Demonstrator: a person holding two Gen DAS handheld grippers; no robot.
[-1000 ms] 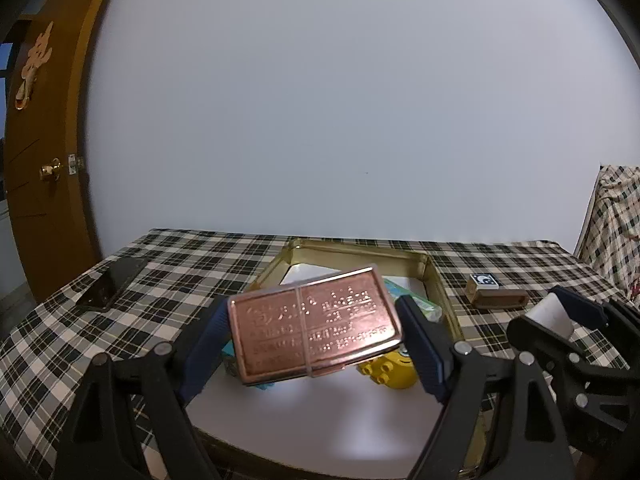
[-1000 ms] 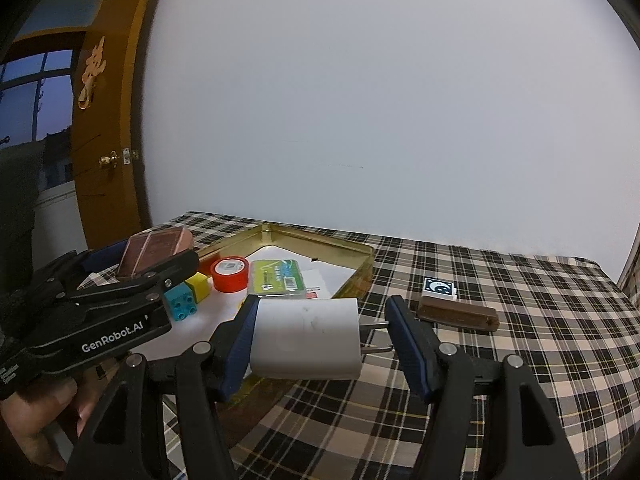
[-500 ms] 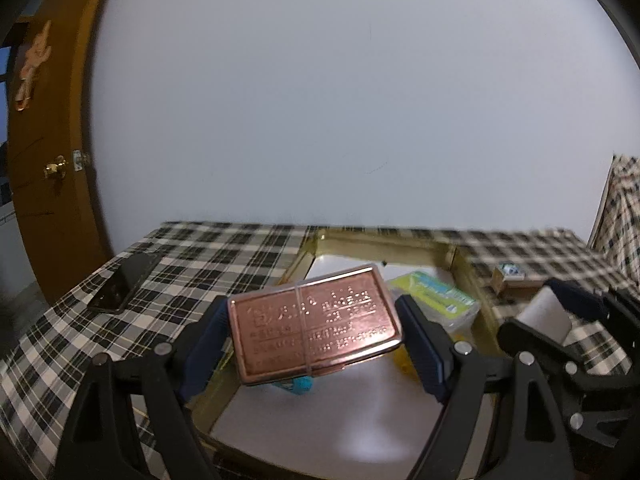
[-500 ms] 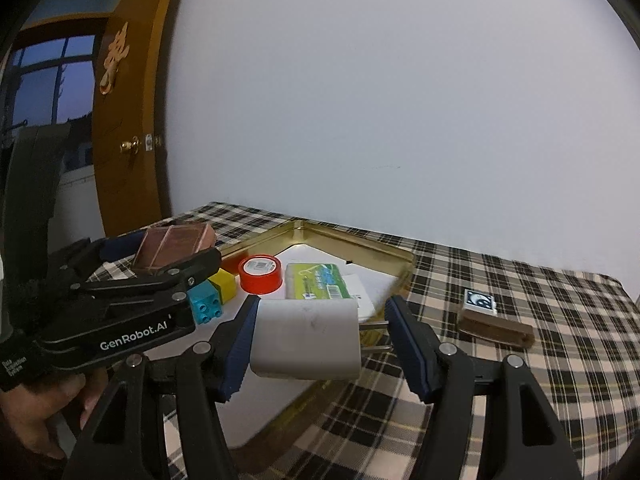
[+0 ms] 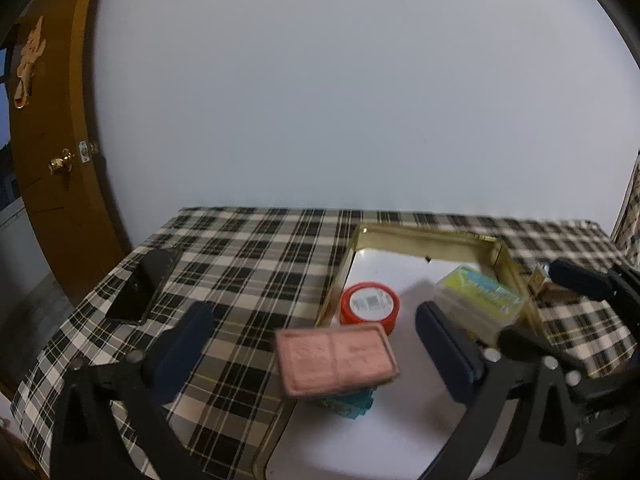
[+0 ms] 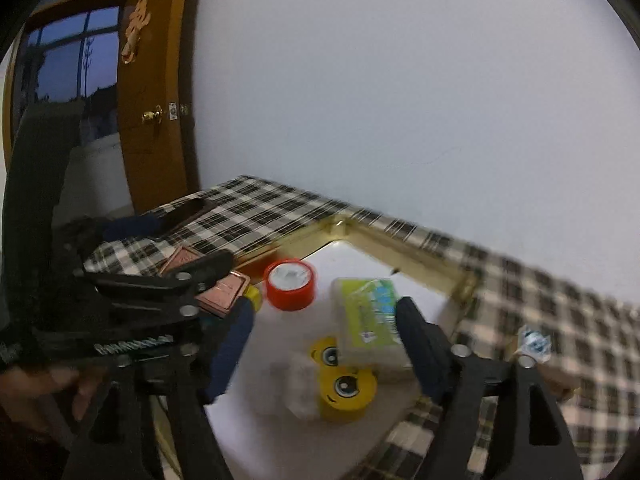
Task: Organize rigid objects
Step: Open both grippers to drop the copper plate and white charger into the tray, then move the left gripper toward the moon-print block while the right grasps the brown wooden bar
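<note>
Copper-coloured metal, flat and stiff, makes up the pink-brown case [image 5: 337, 360], which is seen between the widely parted jaws of the left tool [image 5: 316, 344]; those jaws are opening and no pad is touching it, so it is judged to be released, tilted over the near left rim of the gold tray [image 5: 428, 240] and resting on or just above a teal brick [image 5: 352, 404]. As a smooth, hard slab it is likely to slide on the bricks and on the tray's glossy white floor, and it is best taken across its two short edges. The right tool [image 6: 324, 344] is likewise opening, with nothing pressed by its pads; a blurred white block [image 6: 296, 380] lies between them, just left of a yellow smiley toy [image 6: 344, 384], and is judged to be light, rigid and easily knocked, with flat sides that suit a pinch. Inside the tray a red tape roll [image 5: 370, 306] is set at the far left, a green-labelled clear box [image 5: 478, 296] at the right, and a small yellow brick [image 6: 254, 296] near the case. Outside the tray, on the checked desk [image 5: 248, 264], a dark phone [image 5: 146, 284] is left at the far left and a brown block with a white tag [image 6: 534, 346] at the right.
</note>
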